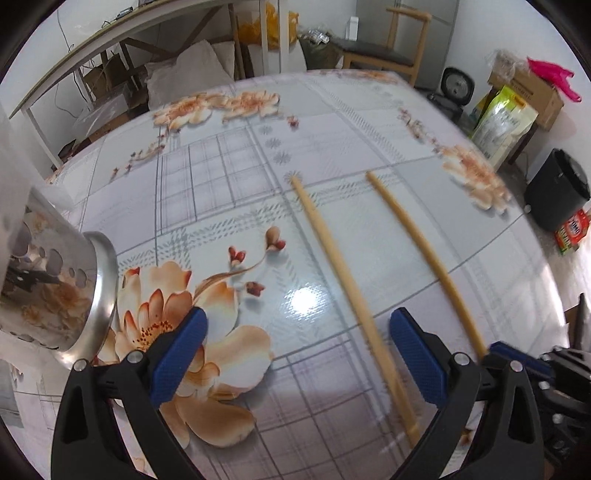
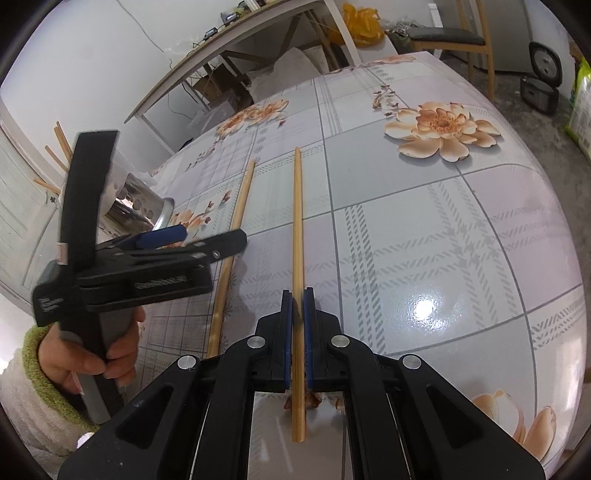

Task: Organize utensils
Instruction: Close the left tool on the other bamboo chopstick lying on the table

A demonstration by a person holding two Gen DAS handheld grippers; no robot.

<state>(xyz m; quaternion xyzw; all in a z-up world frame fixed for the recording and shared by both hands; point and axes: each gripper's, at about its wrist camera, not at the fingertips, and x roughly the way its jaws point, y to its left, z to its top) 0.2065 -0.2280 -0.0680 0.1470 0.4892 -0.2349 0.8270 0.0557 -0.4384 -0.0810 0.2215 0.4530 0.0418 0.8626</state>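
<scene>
Two pale wooden chopsticks are on the flowered tablecloth (image 1: 369, 122). My right gripper (image 2: 298, 306) is shut on one chopstick (image 2: 296, 221) near its near end; the left wrist view shows the same chopstick (image 1: 424, 251) running into my right gripper (image 1: 496, 350) at the lower right. The other chopstick (image 1: 332, 258) lies flat on the cloth, passing under and between the blue pads (image 1: 181, 354) of my open left gripper (image 1: 299, 350), which do not touch it. A perforated steel utensil holder (image 1: 62, 288) stands at the left and holds several chopsticks (image 2: 59, 147).
A hand (image 2: 92, 354) in a green-cuffed sleeve carries my left gripper (image 2: 195, 240) just left of the loose chopstick (image 2: 236, 229). Beyond the far table edge stand a wooden chair (image 1: 388, 51) and a desk (image 1: 110, 33); a black bin (image 1: 557, 188) and boxes (image 1: 524, 92) are on the floor at right.
</scene>
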